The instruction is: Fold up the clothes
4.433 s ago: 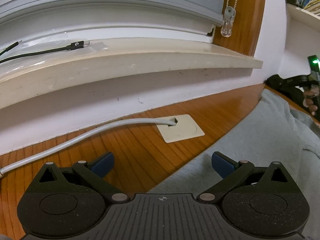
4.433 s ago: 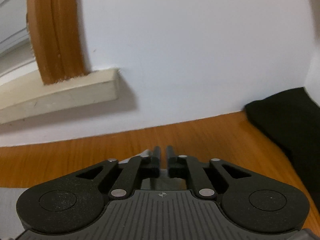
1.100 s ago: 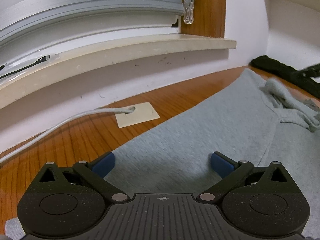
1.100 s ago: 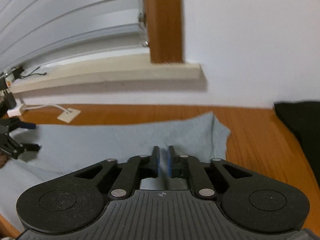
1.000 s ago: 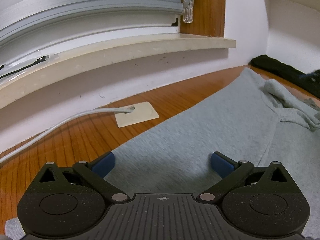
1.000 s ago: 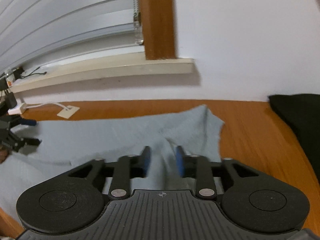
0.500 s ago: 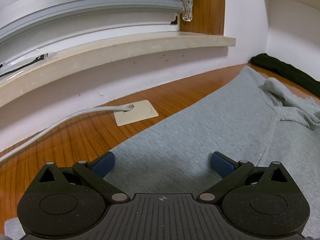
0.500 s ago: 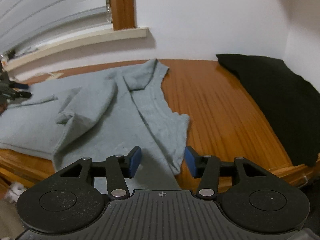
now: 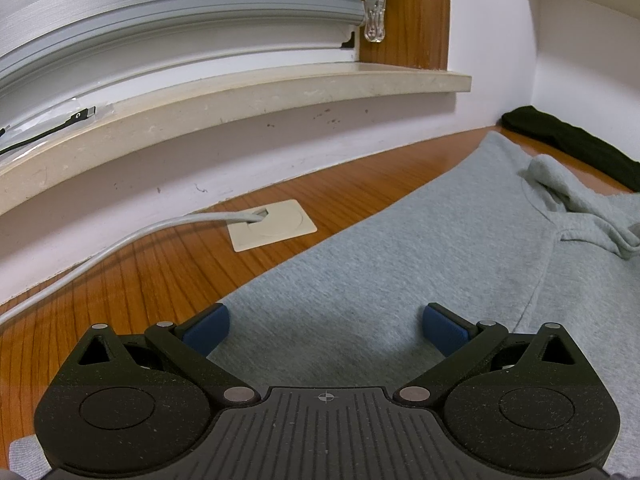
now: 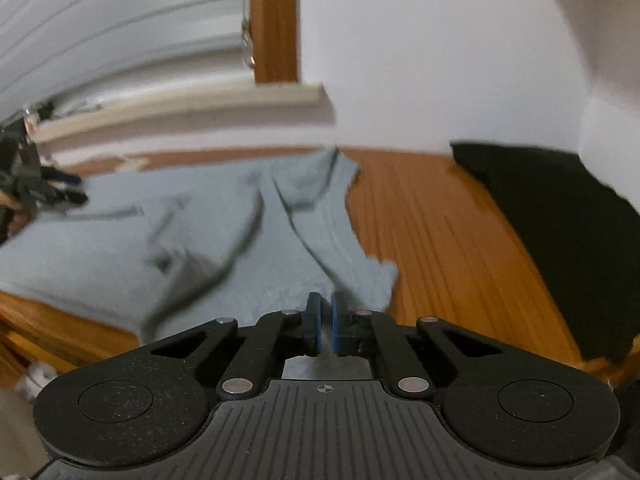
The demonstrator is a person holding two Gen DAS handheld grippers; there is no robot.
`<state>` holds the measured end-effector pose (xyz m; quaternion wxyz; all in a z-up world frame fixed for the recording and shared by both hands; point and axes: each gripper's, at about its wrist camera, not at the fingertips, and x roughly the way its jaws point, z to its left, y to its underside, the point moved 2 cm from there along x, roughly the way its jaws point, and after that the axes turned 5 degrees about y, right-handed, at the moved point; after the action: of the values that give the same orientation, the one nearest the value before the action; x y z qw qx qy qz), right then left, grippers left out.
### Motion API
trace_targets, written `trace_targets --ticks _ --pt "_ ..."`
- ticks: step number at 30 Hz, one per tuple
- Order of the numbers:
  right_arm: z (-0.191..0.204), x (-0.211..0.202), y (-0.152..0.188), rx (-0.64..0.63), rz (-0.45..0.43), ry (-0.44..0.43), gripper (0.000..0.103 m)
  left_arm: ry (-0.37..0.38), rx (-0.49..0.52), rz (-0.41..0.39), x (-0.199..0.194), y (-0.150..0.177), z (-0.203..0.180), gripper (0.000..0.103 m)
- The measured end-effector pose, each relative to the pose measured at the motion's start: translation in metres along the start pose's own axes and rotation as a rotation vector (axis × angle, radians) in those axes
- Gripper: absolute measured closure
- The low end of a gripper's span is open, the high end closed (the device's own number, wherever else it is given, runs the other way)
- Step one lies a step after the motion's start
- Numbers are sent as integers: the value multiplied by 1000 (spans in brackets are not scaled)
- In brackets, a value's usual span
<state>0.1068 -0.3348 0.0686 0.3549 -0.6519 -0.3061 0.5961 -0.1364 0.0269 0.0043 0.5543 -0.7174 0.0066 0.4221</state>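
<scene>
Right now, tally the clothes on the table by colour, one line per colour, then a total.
Grey: 1, the grey sweatshirt, spread over the wooden table.
Black: 1, the black garment, lying at the table's far right by the wall.
Total: 2

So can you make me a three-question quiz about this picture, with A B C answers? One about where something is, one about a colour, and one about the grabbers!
1. Where does the white cable end?
A. At the beige plate on the wooden table
B. On the windowsill
C. Under the black cloth

2. What colour is the sweatshirt?
A. Red
B. Grey
C. Yellow

3. How is the left gripper?
A. Shut on the cable
B. Shut on the sweatshirt
C. Open, over the sweatshirt

Answers:
1 A: the cable runs into the plate's hole.
2 B: the spread fabric is light grey.
3 C: its blue fingers stand wide apart above the cloth.
</scene>
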Motion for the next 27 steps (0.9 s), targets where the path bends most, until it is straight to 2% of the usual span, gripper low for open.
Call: trace_targets --ticks 5,11,13,15,18,21,24,26,27 --pt "12 -6 -29 -57 -16 5 97 0 0 -2 0 0 0 0" --pt "6 19 -13 -70 118 38 91 3 1 -5 0 1 0 0" --pt "1 25 -2 -57 151 37 83 4 2 -4 0 0 0 0" --pt "-3 25 3 -35 149 13 81 5 2 -3 0 0 0 0" --pt "0 27 5 -33 142 -46 72 7 1 -2 1 -1 1 0" --pt "9 38 5 -61 157 -45 70 8 2 -2 1 -1 2 0" --pt "12 48 3 -71 163 -44 56 9 3 -2 1 -1 2 0" --pt "12 52 4 -71 166 -55 58 9 3 -2 1 0 2 0" --pt "13 52 5 -74 163 -61 70 8 3 -2 1 0 1 0"
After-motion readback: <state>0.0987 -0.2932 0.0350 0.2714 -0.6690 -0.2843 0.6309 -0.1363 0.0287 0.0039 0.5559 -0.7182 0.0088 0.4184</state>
